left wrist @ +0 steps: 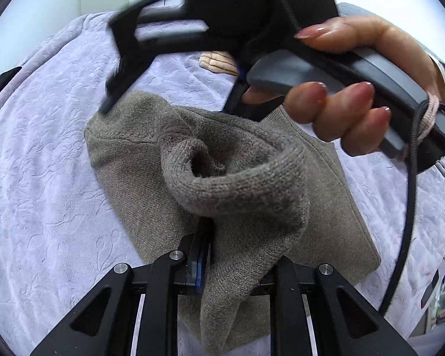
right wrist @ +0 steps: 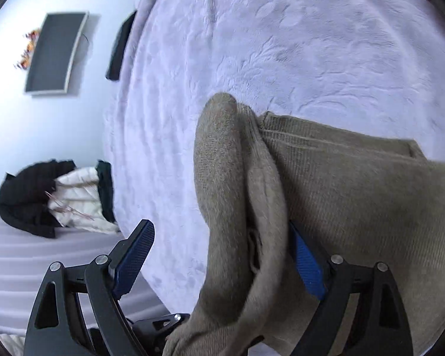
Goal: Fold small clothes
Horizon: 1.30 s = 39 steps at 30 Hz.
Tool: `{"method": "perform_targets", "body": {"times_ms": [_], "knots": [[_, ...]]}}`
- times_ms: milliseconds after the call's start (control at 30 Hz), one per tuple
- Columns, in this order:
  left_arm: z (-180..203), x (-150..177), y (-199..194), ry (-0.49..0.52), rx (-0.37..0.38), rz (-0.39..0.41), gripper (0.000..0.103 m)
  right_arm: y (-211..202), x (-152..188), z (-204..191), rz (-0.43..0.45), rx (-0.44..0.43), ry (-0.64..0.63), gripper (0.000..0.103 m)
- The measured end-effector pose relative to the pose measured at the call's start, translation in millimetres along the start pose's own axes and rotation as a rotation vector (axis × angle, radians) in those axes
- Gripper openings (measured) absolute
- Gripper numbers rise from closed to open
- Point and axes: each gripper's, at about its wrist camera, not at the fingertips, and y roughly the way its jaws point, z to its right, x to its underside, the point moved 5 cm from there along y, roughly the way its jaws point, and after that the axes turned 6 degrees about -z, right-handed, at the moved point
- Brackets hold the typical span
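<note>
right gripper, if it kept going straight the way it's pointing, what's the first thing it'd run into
Most likely the grey-brown knit garment: a raised fold of it already lies between the open right gripper fingers. Beyond lies the lavender blanket; depth is unclear.

Grey-brown knit garment (left wrist: 151,160), fine-gauge wool look, ribbed edge band visible in the right wrist view (right wrist: 326,136). Bulk of it lies flat and partly folded on the bed ahead of the left jaws. One section is lifted off the flat part: a rolled, tube-like fold (left wrist: 240,184) rises straight out of the shut left jaws, curling over with a dark hollow at its centre, and a loose tail drapes down below them. In the right wrist view a doubled-over fold (right wrist: 222,163) stands upright between the wide-open right jaws, touching the right pad, well clear of the left pad.
</note>
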Motion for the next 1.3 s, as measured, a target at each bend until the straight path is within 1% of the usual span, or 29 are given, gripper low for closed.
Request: {"method": "perform_targets", "body": {"times_ms": [33,67,100,133,200,300,400,433,533,600,667,733,800,867,933,1000,1033,1067,1100,1133,1200,1267,1300], "knots": [[0,0,-1,0.002,-0.001,0.0,0.019,9,-2,0,-0.024,0.035,-0.003,0.053],[-1,-1,-3,0.006,-0.004,0.001,0.019,15,-3,0,-0.042,0.077,-0.004,0.036],[0,-2,-5,0.011,0.0,0.0,0.019,19,-3,1,-0.045,0.124,-0.005,0.022],[1,-3,-9,0.021,0.004,0.004,0.019,17,-3,1,-0.033,0.145,-0.005,0.022],[6,-7,-17,0.044,0.014,0.015,0.019,7,0,-4,0.015,0.118,-0.02,0.021],[22,-11,-31,0.099,0.038,0.033,0.019,-24,22,-12,0.1,0.076,-0.064,0.021],[46,-15,-41,0.159,0.067,0.045,0.019,-57,40,-15,0.19,0.034,-0.079,0.021],[57,-16,-43,0.18,0.082,0.046,0.019,-65,42,-17,0.215,0.024,-0.085,0.021],[87,-15,-40,0.241,0.111,0.042,0.019,-95,51,-13,0.301,0.027,-0.095,0.021],[108,-10,-30,0.286,0.125,0.026,0.019,-111,62,4,0.35,0.027,-0.066,0.021],[124,-2,-17,0.311,0.141,-0.002,0.019,-132,82,34,0.39,0.032,-0.024,0.021],[137,9,0,0.332,0.154,-0.044,0.019,-134,98,64,0.41,0.068,0.024,0.021],[147,21,18,0.346,0.155,-0.089,0.019,-130,110,97,0.405,0.098,0.08,0.021],[154,31,31,0.349,0.148,-0.129,0.019,-113,118,136,0.383,0.13,0.158,0.021],[157,40,38,0.333,0.136,-0.162,0.02,-98,122,161,0.375,0.112,0.213,0.022],[157,45,36,0.314,0.125,-0.163,0.02,-94,122,170,0.408,0.071,0.248,0.023],[157,47,32,0.305,0.119,-0.17,0.023,-95,121,170,0.416,0.062,0.255,0.026],[156,50,29,0.297,0.112,-0.181,0.028,-96,121,167,0.413,0.069,0.25,0.027],[153,53,24,0.288,0.098,-0.194,0.046,-97,121,163,0.405,0.087,0.241,0.031],[148,55,16,0.271,0.078,-0.195,0.061,-99,121,159,0.392,0.112,0.233,0.036],[137,53,1,0.241,0.064,-0.182,0.063,-106,125,153,0.374,0.172,0.231,0.042],[126,54,-11,0.204,0.053,-0.188,0.063,-117,137,151,0.37,0.245,0.245,0.043],[121,54,-14,0.186,0.039,-0.187,0.063,-118,143,147,0.369,0.251,0.252,0.043]]}}
